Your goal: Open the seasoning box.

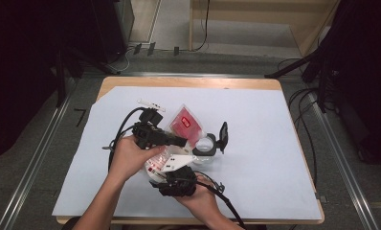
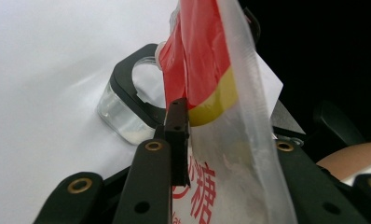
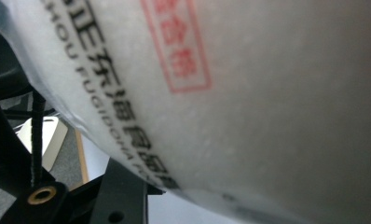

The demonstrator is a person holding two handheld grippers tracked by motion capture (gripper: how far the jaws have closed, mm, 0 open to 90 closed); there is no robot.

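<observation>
A clear plastic bag (image 1: pixel 162 160) of white, grainy powder sits between the two hands near the front-left middle of the table, over a pale sheet (image 1: pixel 255 143) that covers the wooden top. The bag is soft and bulging, its film glossy and slightly frosted; red and black printed characters and a red stamped box run across it. Its upper part (image 2: pixel 197 51) carries a red panel with a yellow band at the lower edge, and a clear sealed strip runs along one side.

The left gripper (image 1: pixel 181 142), matte black with brass rivets, has its jaws on either side of the bag's upper part; one jaw tip lies against the film, but whether both press on it cannot be told. The right gripper (image 3: pixel 127 196), of the same black make, lies under the bulging lower side of the bag; whether its jaws pinch the film cannot be told.

Just right of the bag stands a small clear square jar (image 1: pixel 205 146) with a black collar, its black lid (image 1: pixel 223 135) hinged upright. A white syringe-like tube (image 1: pixel 150 103) lies farther off, at the far left
</observation>
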